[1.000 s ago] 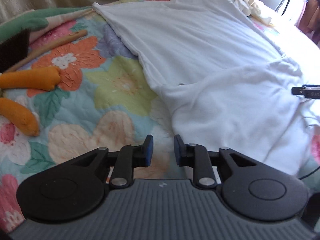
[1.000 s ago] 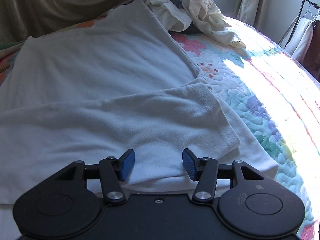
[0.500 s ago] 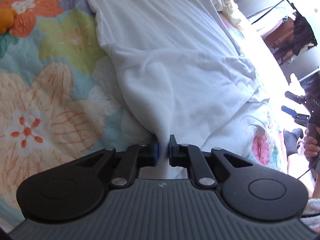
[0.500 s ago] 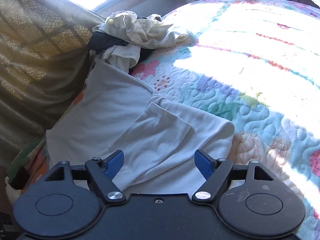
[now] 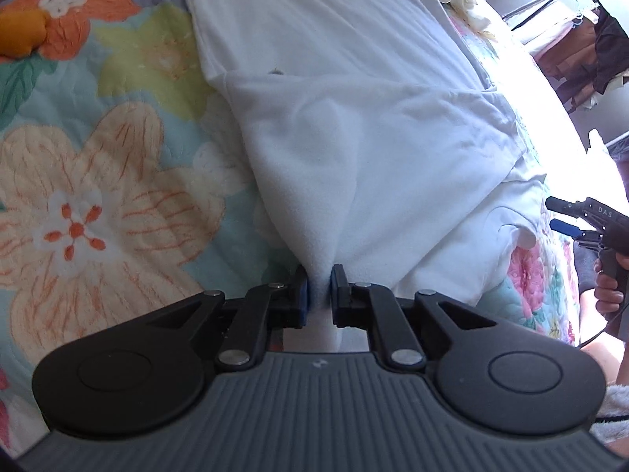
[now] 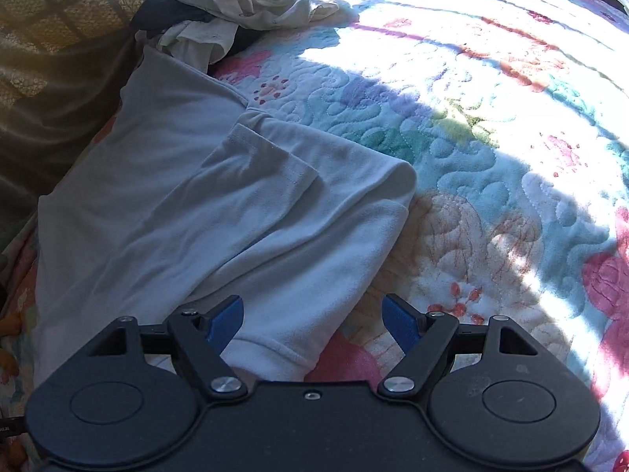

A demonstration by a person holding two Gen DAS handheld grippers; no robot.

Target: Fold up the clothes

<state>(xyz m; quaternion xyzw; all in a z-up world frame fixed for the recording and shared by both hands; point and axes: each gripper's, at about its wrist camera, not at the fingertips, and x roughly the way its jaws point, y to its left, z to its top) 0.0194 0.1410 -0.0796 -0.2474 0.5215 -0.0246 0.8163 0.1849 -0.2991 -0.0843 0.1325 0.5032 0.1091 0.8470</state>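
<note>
Left wrist view: left gripper (image 5: 319, 289), black frame with blue-padded fingers (image 5: 302, 295), pitched steeply down over the bed. The fingers stand a narrow gap apart and are easing open, with a pinched ridge of the white soft-knit garment (image 5: 354, 126) pressed between the pads; the cloth rises to them in a taut peak. The garment lies spread lengthwise up the middle of the bed, its near part doubled over itself. To its left, touching its edge: floral quilted bedspread (image 5: 98, 204), large peach, orange and yellow flowers on pale blue. Orange stuffed cloth item (image 5: 21, 33) at the far left, well apart from the garment. At the far right edge: right gripper (image 5: 558, 214), side-on, its handle held by a hand (image 5: 607, 295); it hangs just beyond the garment's right corner. Clothes rail with dark hanging garments (image 5: 605, 51) in the background.

Right wrist view: right gripper (image 6: 312, 320), also angled down, fingers spread wide and gripping nothing; the garment's hemmed corner (image 6: 275, 350) lies beneath and between them, its left finger over the cloth, its right finger over the bedspread (image 6: 452, 236). The garment (image 6: 196, 204) extends away to the upper left with a folded sleeve on top. Beyond its far end: heap of crumpled cream and dark clothes (image 6: 236, 4). Patterned curtain (image 6: 47, 31) along the left. Strong sunlight across the right of the bed.
</note>
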